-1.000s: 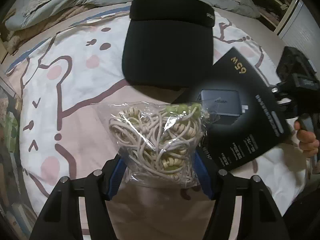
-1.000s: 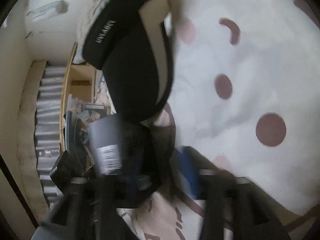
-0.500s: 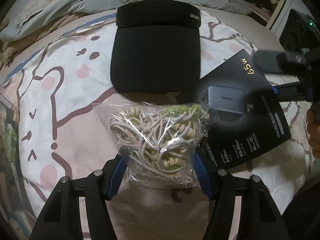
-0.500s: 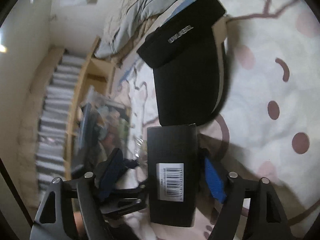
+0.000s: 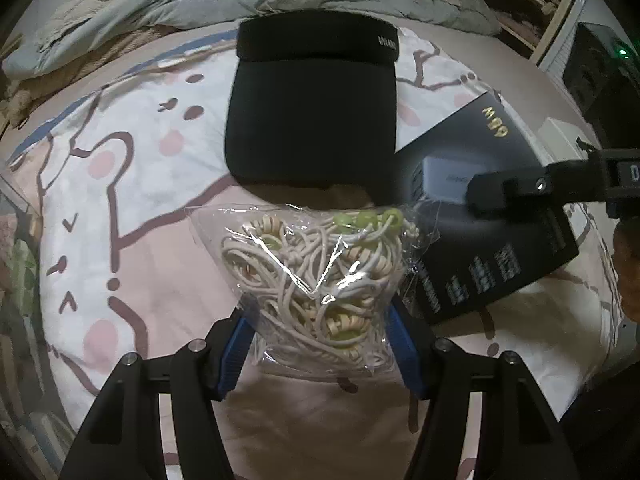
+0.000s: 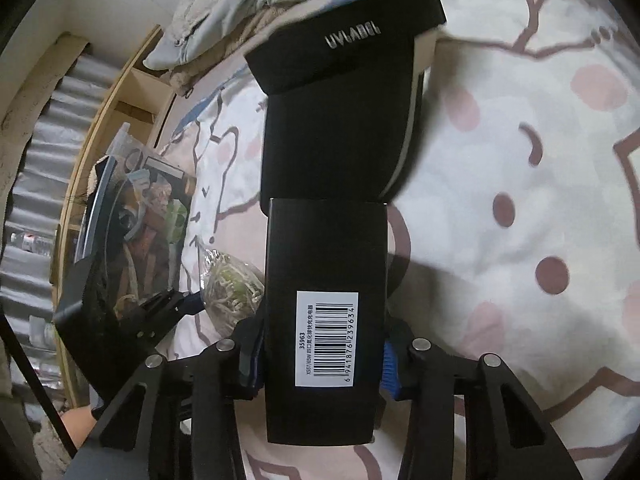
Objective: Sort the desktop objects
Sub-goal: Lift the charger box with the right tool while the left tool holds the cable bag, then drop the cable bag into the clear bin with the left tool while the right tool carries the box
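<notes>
Patterned bedsheet (image 5: 132, 216), black visor (image 5: 312, 120) atop

Left gripper (image 5: 320, 320) is angled steeply down, blue pads pinched onto both sides of what it's carrying. Right gripper (image 6: 320, 356) tilts down too, jaws closing with something between them, blue pads (image 6: 390, 364) against its sides.

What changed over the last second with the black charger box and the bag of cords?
The right gripper took hold of the black cardboard charger box; its fingers are closing on the box's sides, and the box's near end now looks lifted. The left gripper kept holding the clear plastic bag of beige cords. The black sun visor stayed put.
</notes>
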The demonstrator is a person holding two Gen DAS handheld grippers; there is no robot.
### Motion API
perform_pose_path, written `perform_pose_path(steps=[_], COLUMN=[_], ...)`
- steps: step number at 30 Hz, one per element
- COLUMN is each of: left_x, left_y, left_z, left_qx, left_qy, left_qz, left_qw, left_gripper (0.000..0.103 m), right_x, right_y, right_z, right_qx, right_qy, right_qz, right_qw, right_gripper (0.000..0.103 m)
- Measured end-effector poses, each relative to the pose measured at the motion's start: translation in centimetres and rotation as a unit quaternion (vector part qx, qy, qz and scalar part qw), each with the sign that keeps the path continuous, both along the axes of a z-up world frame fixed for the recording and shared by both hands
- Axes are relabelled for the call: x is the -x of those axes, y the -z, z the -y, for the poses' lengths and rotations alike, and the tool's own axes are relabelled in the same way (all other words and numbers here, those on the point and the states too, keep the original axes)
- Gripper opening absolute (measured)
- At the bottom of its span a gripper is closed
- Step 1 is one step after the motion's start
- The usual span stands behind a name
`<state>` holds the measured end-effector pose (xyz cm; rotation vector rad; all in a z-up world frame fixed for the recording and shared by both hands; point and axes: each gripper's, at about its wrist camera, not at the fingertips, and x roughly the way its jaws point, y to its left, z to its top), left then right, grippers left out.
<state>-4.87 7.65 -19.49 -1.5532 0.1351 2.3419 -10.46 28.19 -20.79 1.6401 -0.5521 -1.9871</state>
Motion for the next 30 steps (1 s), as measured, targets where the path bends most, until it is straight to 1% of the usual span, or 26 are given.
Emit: perform_pose_path(steps=[4, 10, 14, 18, 22, 23, 27, 30], left_x=[0.0, -0.6, -0.7, -1.3, -1.7, -1.9, -2.7, -3.4], left_y=[-1.8, -5.3, -7.9, -10.4, -12.9, -13.6, -15.9, -17.5], left_z=[0.8, 2.3, 3.8, 5.7, 7.9, 8.5, 10.6, 12.4], left_qx=[-0.008, -0.026, -0.028, -0.038, -0.055, -0.061, -0.070, -0.077], left_qy=[-0.013, -0.034, -0.051, -0.071, -0.100, -0.108, -0.134, -0.158], left_qz=[-0.022, -0.059, -0.091, -0.114, -0.132, -0.137, -0.163, -0.181], left_qw=[0.9996, 0.9973, 0.9942, 0.9903, 0.9847, 0.9828, 0.9751, 0.9677], left_gripper=[0.063, 0.063, 0.063, 0.063, 0.063, 0.063, 0.063, 0.063], right_x=[0.2, 0.7, 0.6, 0.5, -0.3, -0.4, -1.7, -2.2], right_y=[-2.6, -6.7, -9.6, -11.4, -14.2, -14.7, -17.7, -19.4], right_z=[0.1, 0.4, 1.3, 2.8, 5.5, 6.1, 8.9, 10.4], right_qx=[-0.023, -0.035, -0.033, -0.027, -0.057, -0.058, -0.062, -0.053], right_qy=[0.017, 0.044, 0.050, 0.047, 0.041, 0.037, 0.025, 0.026], right_qz=[-0.040, -0.092, -0.131, -0.155, -0.219, -0.231, -0.301, -0.333], right_qw=[0.999, 0.994, 0.990, 0.986, 0.973, 0.970, 0.951, 0.941], right_gripper=[0.045, 0.045, 0.045, 0.045, 0.045, 0.045, 0.045, 0.045])
